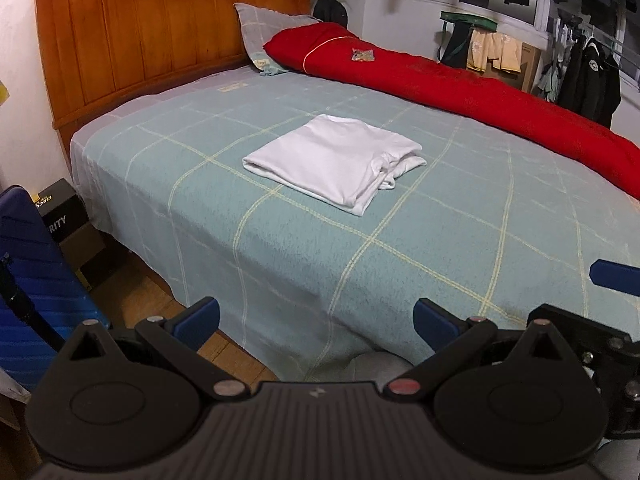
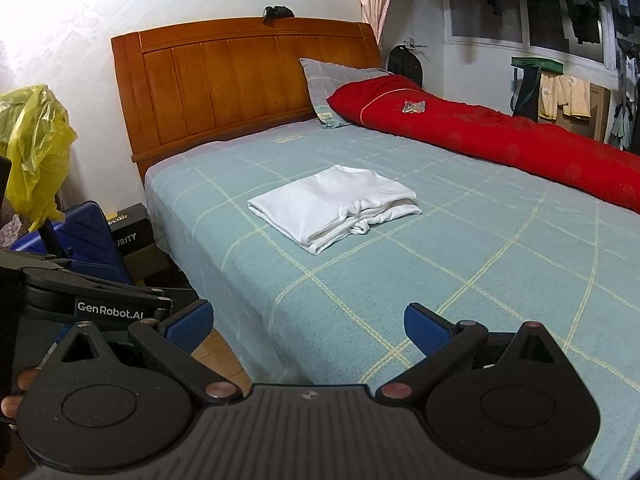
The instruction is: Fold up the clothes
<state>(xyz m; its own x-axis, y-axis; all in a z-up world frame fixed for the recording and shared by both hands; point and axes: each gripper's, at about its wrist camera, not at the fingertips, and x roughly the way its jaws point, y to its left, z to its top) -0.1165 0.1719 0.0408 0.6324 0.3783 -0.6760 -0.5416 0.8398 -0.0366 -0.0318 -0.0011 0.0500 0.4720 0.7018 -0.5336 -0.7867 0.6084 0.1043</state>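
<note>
Looking at a wide bed (image 1: 280,240) first — pale green woven cover with a thin yellow grid, matte and slightly fuzzy, lying flat with no big wrinkles. Backed by a glossy orange-brown panelled wooden headboard (image 1: 168,28). Along the far side, a long red quilt (image 1: 480,92) rolled into a soft bolster, thick and plush, with a checked pillow (image 1: 264,36) propped at its head end.

Mid-bed, well apart from both grippers: white shirt (image 1: 332,160), thin cotton knit, already a neat rectangle. Smooth top face, clean folded edge toward the headboard side; layered hems and a bunched bit showing on the near-right edge (image 2: 360,216).

Left gripper (image 1: 316,320) and right gripper (image 2: 308,320) both low at the near bed edge, blue ribbed pads spread wide, nothing held. Left gripper's body visible beside the right one in the right wrist view, a fingertip of the person's hand at the frame edge.

Judging the fold as done or near done. If tidying: pinch only the loose bunched layers at the near-right edge, tuck under, keep the top face undisturbed. Approach low and flat — limp knit drags and unfolds if lifted from one corner. Otherwise leave it and fetch the next garment.
</note>
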